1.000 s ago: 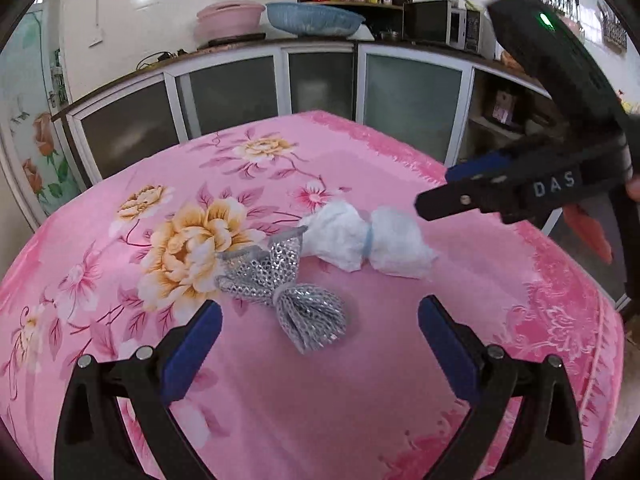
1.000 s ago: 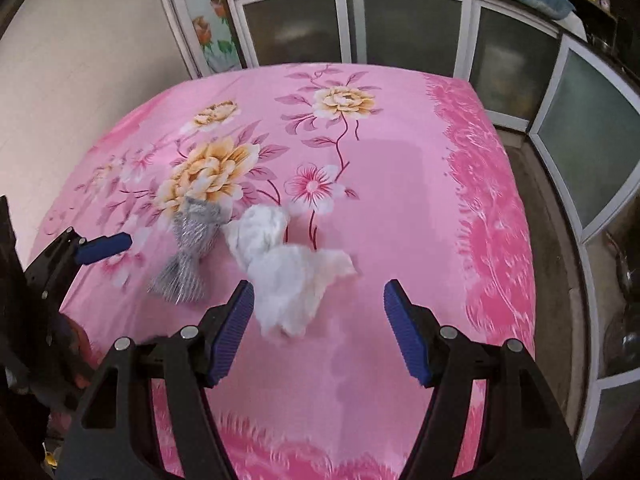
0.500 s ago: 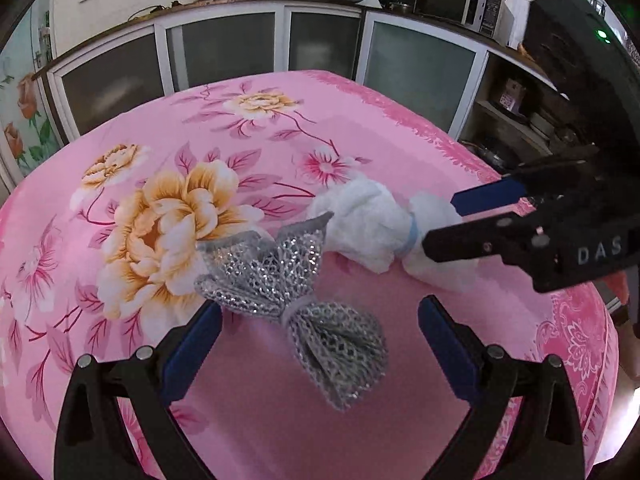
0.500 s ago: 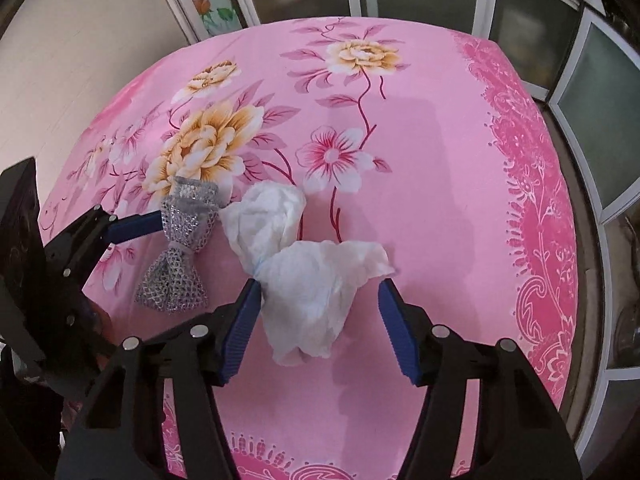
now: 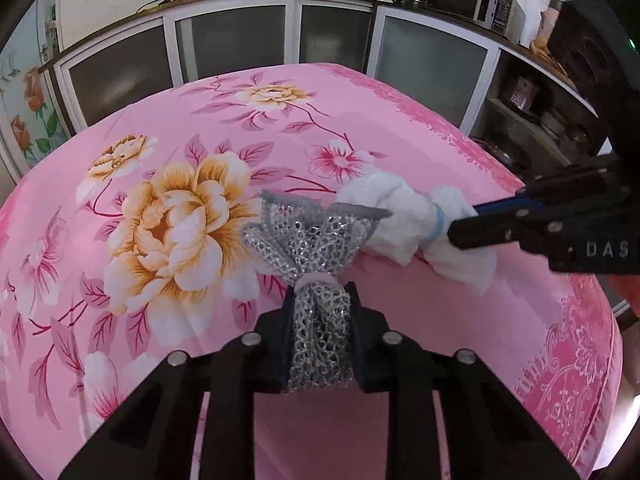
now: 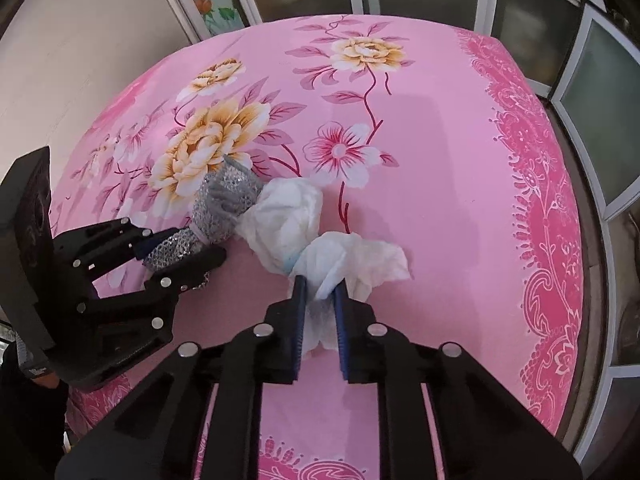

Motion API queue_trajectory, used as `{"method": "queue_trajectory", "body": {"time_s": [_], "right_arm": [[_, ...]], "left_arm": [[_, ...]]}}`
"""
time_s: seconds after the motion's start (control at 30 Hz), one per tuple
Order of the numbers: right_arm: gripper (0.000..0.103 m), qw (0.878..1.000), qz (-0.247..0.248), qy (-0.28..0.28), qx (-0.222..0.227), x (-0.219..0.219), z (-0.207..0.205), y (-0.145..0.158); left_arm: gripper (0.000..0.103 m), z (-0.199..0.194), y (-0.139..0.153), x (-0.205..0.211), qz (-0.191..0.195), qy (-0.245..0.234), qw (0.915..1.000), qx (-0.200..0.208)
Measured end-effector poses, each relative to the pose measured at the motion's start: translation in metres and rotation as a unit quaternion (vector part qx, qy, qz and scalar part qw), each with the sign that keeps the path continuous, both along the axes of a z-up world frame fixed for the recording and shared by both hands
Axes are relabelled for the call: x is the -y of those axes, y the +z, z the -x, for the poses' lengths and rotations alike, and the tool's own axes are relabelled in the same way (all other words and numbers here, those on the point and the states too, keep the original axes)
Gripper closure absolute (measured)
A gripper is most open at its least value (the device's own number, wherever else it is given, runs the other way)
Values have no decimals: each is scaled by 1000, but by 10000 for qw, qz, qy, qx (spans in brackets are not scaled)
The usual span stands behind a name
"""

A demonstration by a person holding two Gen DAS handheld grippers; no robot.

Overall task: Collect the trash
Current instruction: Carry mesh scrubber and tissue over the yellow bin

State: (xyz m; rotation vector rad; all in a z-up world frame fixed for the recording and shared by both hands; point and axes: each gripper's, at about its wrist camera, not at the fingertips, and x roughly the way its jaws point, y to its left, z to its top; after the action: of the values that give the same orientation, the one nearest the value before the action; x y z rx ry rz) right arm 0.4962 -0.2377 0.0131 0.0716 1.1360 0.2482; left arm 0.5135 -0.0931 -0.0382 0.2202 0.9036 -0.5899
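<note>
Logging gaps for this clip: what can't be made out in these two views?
- Left wrist view: near end of the silver mesh bundle, hidden between the left tongs.
- Right wrist view: near end of the white tissue bundle, hidden by the right tongs.
- No trash bin in either view.

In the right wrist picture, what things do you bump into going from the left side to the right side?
Left gripper → silver mesh bundle → white tissue bundle → pink flowered cloth's patterned border → glass cabinet doors.

Two close, downward views, shared tablecloth
</note>
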Motion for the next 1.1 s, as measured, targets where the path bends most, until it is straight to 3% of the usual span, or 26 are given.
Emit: {"method": "queue_trajectory", "body": {"time_s": [0.23, 0.57, 0.8, 1.1], "right_arm": [[93, 9994, -264, -108, 182, 7, 11, 22], [93, 9984, -375, -196, 383, 16, 58, 50], [93, 9969, -382, -361, 593, 26, 118, 54], [93, 9939, -562, -738, 599, 57, 213, 39]], "left_arm": [[83, 18, 17, -13, 54, -83, 9999, 67], [83, 67, 44, -49, 301, 9, 9994, 150], [83, 118, 53, -58, 565, 130, 9980, 247], [83, 187, 55, -38, 857, -7, 9959, 291]]}}
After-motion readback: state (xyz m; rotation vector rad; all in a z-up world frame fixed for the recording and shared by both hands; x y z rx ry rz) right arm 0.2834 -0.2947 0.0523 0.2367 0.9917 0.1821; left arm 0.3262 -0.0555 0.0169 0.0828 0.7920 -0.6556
